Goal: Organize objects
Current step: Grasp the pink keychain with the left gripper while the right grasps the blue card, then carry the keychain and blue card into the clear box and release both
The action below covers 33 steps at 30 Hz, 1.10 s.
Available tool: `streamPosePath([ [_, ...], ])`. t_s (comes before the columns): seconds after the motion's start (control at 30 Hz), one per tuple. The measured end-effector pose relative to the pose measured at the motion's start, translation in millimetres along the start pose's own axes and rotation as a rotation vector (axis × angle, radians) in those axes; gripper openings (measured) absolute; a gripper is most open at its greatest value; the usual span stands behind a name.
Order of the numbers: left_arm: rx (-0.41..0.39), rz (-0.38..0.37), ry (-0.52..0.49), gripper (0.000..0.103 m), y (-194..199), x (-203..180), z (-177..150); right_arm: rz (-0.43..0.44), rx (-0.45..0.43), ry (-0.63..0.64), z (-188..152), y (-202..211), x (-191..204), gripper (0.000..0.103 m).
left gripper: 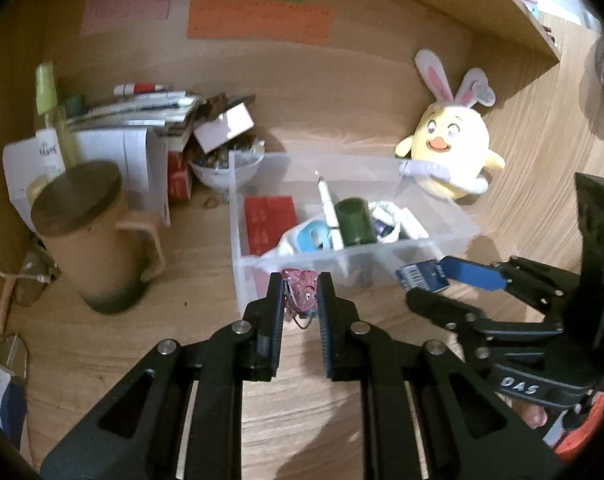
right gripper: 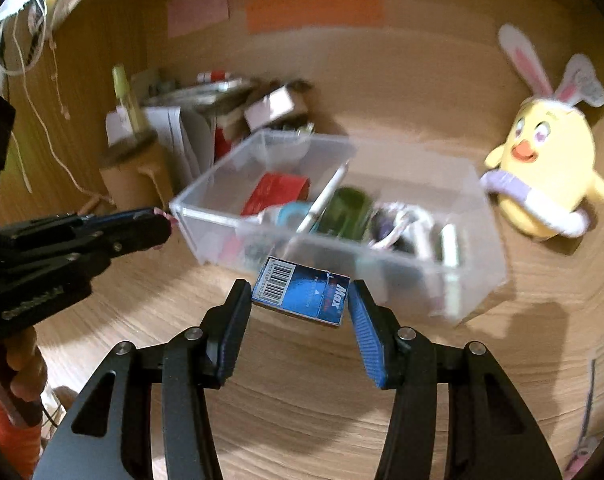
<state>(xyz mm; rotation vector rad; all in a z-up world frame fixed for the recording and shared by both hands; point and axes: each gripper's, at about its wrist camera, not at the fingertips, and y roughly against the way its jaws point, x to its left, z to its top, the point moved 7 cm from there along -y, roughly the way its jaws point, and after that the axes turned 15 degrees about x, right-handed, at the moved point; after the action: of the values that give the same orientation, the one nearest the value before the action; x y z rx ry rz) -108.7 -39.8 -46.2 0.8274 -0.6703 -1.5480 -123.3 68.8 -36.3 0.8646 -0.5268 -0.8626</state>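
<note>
My left gripper (left gripper: 301, 294) is shut on a small pink patterned trinket (left gripper: 301, 292) with a thin wire loop, held just in front of the clear plastic bin (left gripper: 458, 220). My right gripper (right gripper: 300, 298) is shut on a small blue box (right gripper: 302, 296) with a barcode and "Max" lettering, held above the desk just before the bin's near wall (right gripper: 474, 276). The bin holds a red packet (left gripper: 268, 218), a white pen (left gripper: 327, 208), a dark green cylinder (left gripper: 354, 220), a tape roll and small items. The right gripper also shows in the left wrist view (left gripper: 430, 280), the left gripper in the right wrist view (right gripper: 164, 220).
A brown lidded mug (left gripper: 94, 236) stands left of the bin. Papers, boxes and a bowl of small items (left gripper: 222, 168) pile up behind it. A yellow plush chick with bunny ears (left gripper: 452, 148) sits right of the bin. Coloured notes (left gripper: 258, 22) hang on the back wall.
</note>
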Motion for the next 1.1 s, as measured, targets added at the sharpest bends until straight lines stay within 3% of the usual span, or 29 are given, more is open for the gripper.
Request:
streamPosePath([
  [0.23, -0.05, -0.008, -0.003, 0.015, 13, -10, 19, -0.013, -0.084, -0.029, 10, 33, -22, 0.047],
  [0.6, -0.088, 0.011, -0.007, 0.015, 15, -20, 50, -0.051, -0.139, -0.059, 31, 43, -50, 0.047],
  [0.83, -0.054, 0.005, 0.011, 0.015, -7, -18, 63, -0.052, -0.102, -0.085, 45, 21, -67, 0.047],
  [1.1, 0.055, -0.022, 0.021, 0.015, -54, -11, 67, -0.02, -0.004, -0.079, 49, -25, -67, 0.047],
])
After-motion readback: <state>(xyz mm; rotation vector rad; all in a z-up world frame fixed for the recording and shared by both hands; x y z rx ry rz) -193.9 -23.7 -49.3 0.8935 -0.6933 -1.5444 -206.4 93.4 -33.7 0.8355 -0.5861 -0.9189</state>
